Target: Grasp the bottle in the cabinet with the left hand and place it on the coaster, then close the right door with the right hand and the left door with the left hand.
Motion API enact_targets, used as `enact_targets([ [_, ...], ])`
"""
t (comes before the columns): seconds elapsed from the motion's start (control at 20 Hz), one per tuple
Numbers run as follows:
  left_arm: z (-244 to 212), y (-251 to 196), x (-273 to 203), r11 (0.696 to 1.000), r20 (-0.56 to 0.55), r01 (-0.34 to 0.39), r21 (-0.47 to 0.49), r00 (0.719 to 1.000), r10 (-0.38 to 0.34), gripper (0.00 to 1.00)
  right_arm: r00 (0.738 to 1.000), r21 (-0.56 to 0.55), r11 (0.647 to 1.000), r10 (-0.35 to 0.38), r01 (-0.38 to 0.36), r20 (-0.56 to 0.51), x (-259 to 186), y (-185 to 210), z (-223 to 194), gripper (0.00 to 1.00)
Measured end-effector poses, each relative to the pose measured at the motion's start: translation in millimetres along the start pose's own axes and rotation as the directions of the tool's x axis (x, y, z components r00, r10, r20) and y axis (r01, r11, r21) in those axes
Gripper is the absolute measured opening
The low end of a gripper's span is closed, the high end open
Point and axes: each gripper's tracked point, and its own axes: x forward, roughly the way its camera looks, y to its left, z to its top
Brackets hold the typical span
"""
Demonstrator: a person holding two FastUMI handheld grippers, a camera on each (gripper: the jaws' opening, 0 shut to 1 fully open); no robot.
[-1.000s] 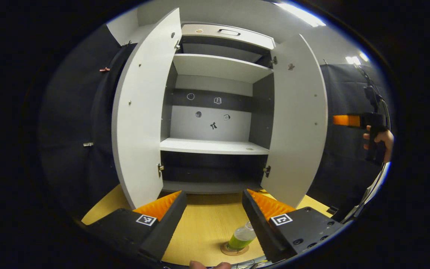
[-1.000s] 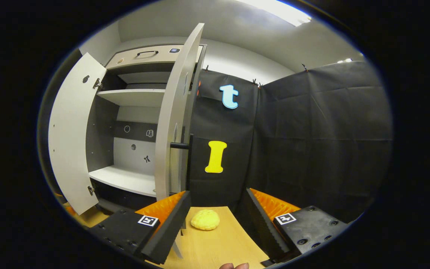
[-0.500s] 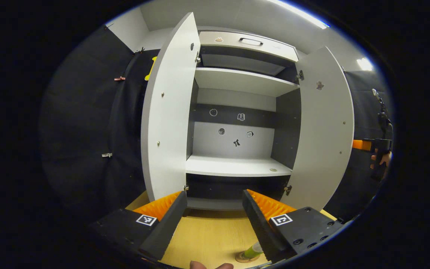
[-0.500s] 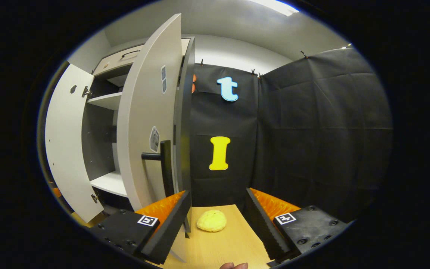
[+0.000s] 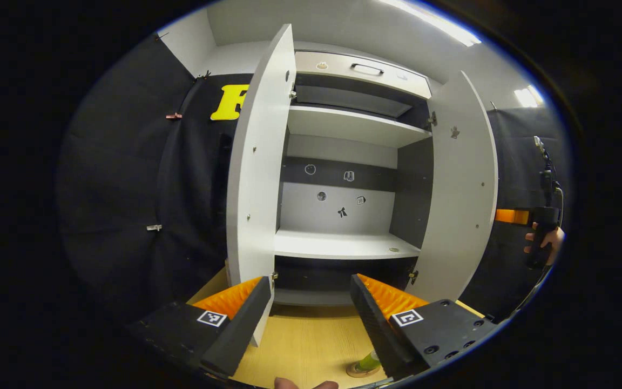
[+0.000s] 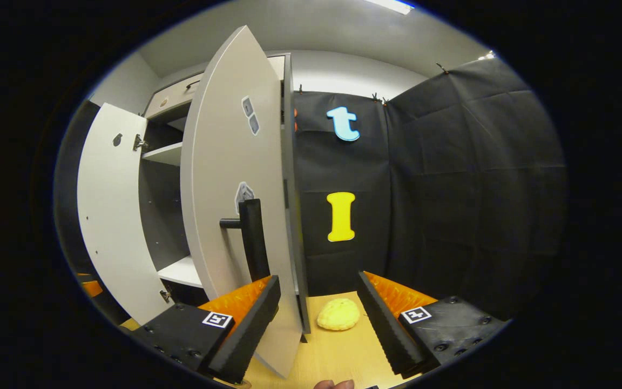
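Observation:
The cabinet stands with both doors open in the left gripper view, the left door [image 5: 257, 178] and the right door [image 5: 459, 189] on either side of bare shelves. Low on the table the green bottle [image 5: 367, 361] stands on the round coaster [image 5: 355, 371], partly hidden behind one finger of my open, empty left gripper [image 5: 311, 286]. The right gripper [image 5: 511, 216] is held behind the right door. In the right gripper view the right door's outer face [image 6: 224, 162] and its black handle [image 6: 251, 237] are close. My right gripper [image 6: 319, 286] is open, its left finger just below the handle.
A yellow bun-shaped object [image 6: 338, 314] lies on the wooden table [image 6: 343, 351] by the black cloth wall. The left door [image 6: 111, 205] hangs wide open. A drawer with a handle [image 5: 365, 67] tops the cabinet.
The right gripper has come round to the right door's outer face, and the handle is now close. The right door has swung inward a little. The left gripper has backed off, the bottle dropping lower in view.

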Motion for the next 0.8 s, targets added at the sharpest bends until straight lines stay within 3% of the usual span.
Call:
enact_targets([
  [0.5,2.9,41.0,-21.5,0.997,0.018,-0.068,0.026,0.998,0.067,0.95,0.987,0.007,0.987,0.158,-0.158,-0.026,33.4,108.2,-18.3,0.98],
  [0.8,3.9,59.8,-31.2,0.995,0.022,-0.097,0.032,0.995,0.097,0.95,0.983,-0.001,0.984,0.179,-0.179,-0.032,60.5,139.3,-26.9,0.98],
])
